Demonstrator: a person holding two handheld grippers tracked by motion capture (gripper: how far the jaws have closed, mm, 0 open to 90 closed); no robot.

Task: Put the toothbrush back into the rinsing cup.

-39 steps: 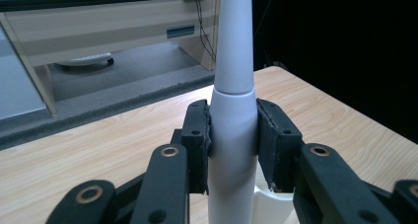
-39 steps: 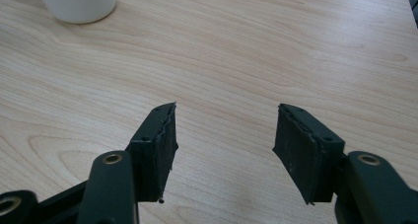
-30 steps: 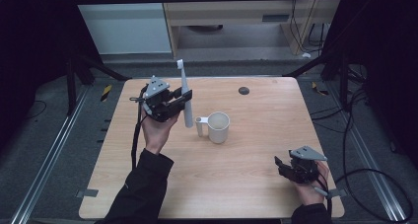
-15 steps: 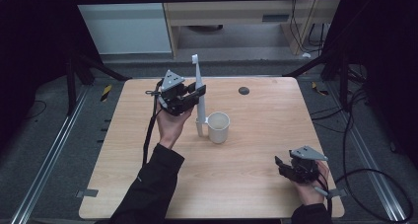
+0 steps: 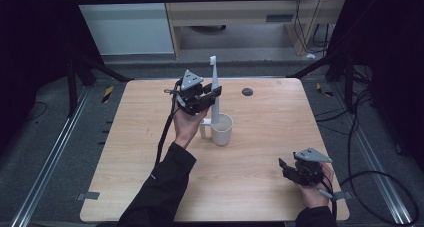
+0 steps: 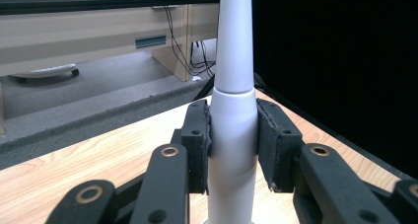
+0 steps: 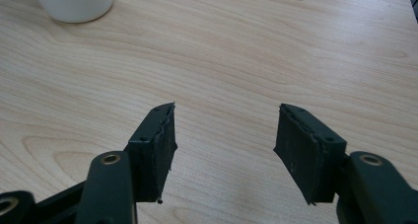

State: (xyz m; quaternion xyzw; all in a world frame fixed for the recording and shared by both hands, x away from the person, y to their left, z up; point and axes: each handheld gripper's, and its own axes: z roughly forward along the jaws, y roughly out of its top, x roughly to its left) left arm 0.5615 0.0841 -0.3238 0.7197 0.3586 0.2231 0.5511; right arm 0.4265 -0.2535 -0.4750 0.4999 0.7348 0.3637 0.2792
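High view, from left to right: dark sleeve (image 5: 160, 192) rising from bottom edge over pale wooden table (image 5: 125, 162); left hand (image 5: 187, 127) lifted above table centre, carrying left gripper (image 5: 212, 94) with grey three-cornered plate on top and black cable trailing down along the forearm. Jaws clamped on white electric toothbrush (image 5: 214, 87), held upright, brush head at top, lower end down inside white mug (image 5: 221, 129); cannot tell whether it touches the mug's bottom. Mug upright near table centre, handle turned toward left. Small dark round disc (image 5: 247, 92) farther back on table, well apart from mug. Right gripper (image 5: 285, 168) low over near right corner, held in right hand (image 5: 312, 192), well apart from mug, nothing between its jaws

Left gripper view: both black pads pressed against thick white body of toothbrush (image 6: 232, 130), one on each side, narrower neck running up out of top edge; table edge, grey floor and beige cabinet (image 6: 74, 41) beyond

Right gripper view: jaws spread wide over bare wood grain, right gripper (image 7: 224, 150) gripping nothing; base of mug (image 7: 74, 2) at upper left corner, standing on table
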